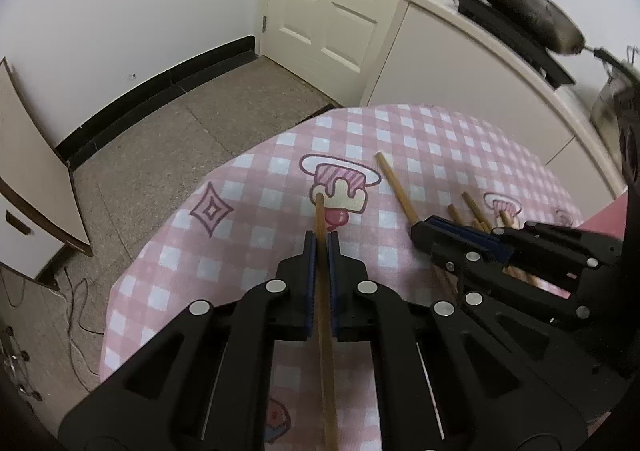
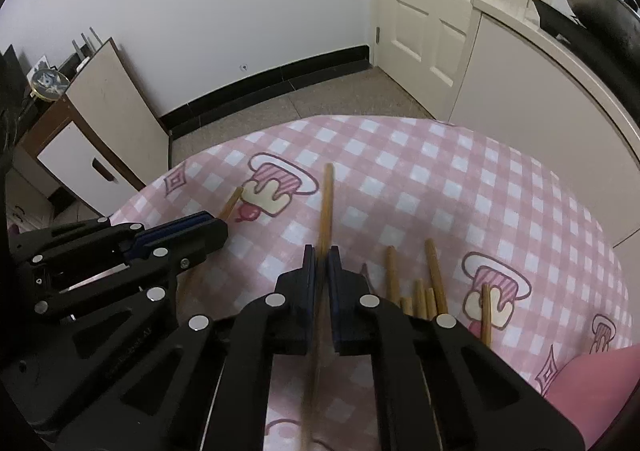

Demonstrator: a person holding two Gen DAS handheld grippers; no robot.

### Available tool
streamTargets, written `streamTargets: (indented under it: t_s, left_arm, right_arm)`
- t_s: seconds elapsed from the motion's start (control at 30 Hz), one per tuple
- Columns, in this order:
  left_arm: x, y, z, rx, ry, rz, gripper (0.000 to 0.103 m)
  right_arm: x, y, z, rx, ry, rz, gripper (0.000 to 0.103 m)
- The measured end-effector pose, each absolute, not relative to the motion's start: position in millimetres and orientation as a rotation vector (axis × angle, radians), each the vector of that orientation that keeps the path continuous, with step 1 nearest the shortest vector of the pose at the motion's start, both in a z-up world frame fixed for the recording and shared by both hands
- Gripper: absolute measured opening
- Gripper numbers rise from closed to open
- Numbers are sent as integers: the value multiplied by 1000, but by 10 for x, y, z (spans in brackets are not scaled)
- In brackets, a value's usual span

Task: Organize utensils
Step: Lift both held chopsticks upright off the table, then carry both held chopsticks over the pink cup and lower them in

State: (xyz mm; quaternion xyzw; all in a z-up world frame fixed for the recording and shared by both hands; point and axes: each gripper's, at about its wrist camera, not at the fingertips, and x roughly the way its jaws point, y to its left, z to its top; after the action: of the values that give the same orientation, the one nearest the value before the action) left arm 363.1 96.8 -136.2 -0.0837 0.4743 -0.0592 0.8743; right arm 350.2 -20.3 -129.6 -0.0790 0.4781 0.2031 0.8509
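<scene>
While the white panelled door [image 1: 332, 23] and the cream counter [image 1: 480, 63] with its dark wok [image 1: 528, 7] are filling the background, you are working over a round table dressed in a pink-and-white checked tablecloth [image 1: 440, 139] printed with cupcake drawings. Beyond its far edge the speckled floor [image 1: 168, 139] is showing, with a brown-and-white cabinet [image 2: 92, 147] standing near the wall. Your left gripper [image 1: 321, 239] is pointing steeply down at the cloth with its blue-padded jaws pressed together on a single wooden chopstick [image 1: 320, 219], whose tip is sticking out past the fingertips over the cupcake print while its shaft is running back between the fingers toward the camera. Your right gripper [image 2: 321, 253] is doing the same just beside it: its jaws are pinching a second chopstick [image 2: 327, 203], which is reaching forward above the cloth. From each wrist view the other gripper is showing side-on, close by. To the right of your right gripper a loose bunch of chopsticks [image 2: 420, 291] is lying on the tablecloth, roughly parallel, with one more chopstick [image 2: 486, 315] lying slightly apart across another cupcake print. A pink object [image 2: 592, 391] is sitting at the table's near right edge; what it is cannot be told.
</scene>
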Motion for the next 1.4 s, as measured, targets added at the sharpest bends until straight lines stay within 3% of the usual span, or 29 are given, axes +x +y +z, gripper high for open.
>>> streamTargets:
  t_s: [0.73, 0.97, 1.4]
  left_arm:
    - [2319, 970, 246, -246, 566, -198, 5]
    - [2023, 762, 598, -300, 433, -250, 5]
    - [2009, 128, 970, -303, 361, -374, 5]
  right_arm:
    - [2213, -661, 140, -82, 581, 511, 4]
    - [1876, -893, 542, -96, 502, 531, 4]
    - [1587, -1558, 1147, -137, 395, 448, 4]
